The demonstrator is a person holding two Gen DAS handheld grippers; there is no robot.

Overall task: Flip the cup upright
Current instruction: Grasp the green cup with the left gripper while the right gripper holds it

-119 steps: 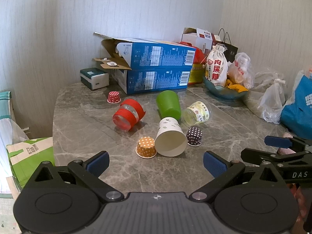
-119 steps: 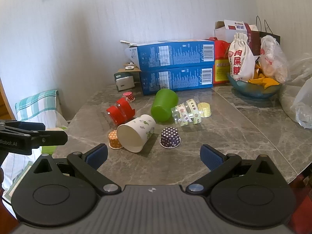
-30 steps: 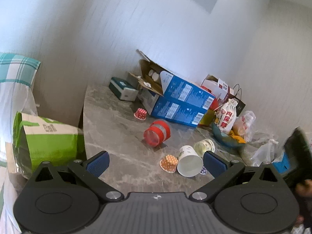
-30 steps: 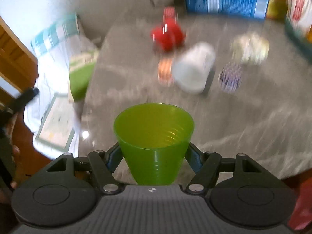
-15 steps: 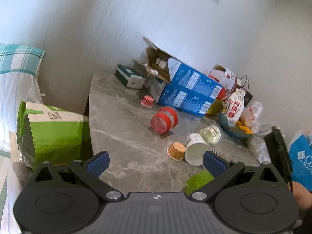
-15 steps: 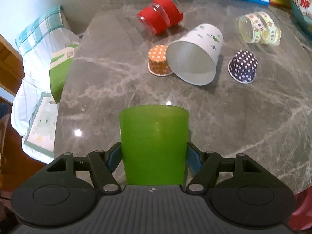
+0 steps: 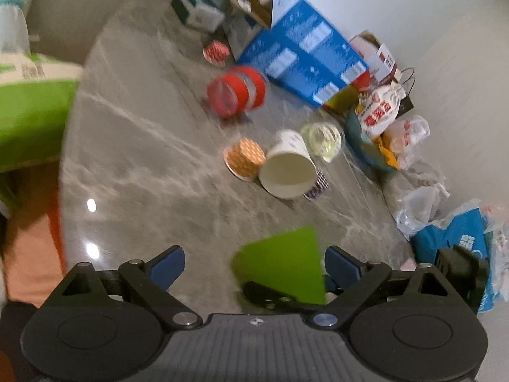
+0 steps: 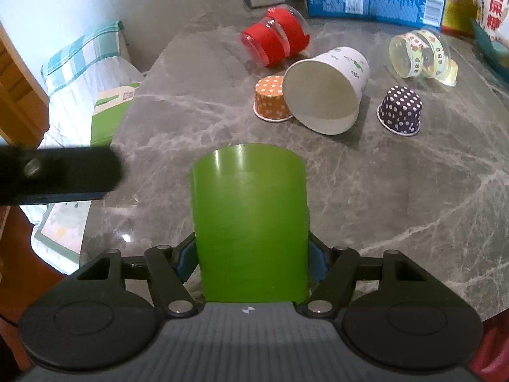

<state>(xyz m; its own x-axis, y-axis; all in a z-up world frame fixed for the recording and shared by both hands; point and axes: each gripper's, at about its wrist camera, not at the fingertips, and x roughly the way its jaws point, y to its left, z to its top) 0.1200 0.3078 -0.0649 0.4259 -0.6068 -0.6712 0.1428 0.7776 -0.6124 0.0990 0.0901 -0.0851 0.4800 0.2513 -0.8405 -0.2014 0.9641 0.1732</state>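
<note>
Green cup [image 8: 249,222] sits pinched between the pads of the right gripper [image 8: 251,256], held over the near edge of the table [image 8: 397,191], its far end pointing toward the middle of the table. Whether that far end is the mouth or the base cannot be told from the right wrist view. In the blurred left wrist view the cup appears as a green wedge by the near edge. The left gripper [image 7: 254,262] is spread and holds nothing, close beside the cup.

Further in lie a white cup [image 8: 324,90], a red cup [image 8: 275,39] and a clear cup [image 8: 420,52] on their sides, with an orange liner [image 8: 273,102] and a purple liner [image 8: 400,109] mouth-down.

The step in hand looks like the turn itself. Next, the cup's base must be brought level onto a bare part of the table near the edge before the right gripper lets go.
</note>
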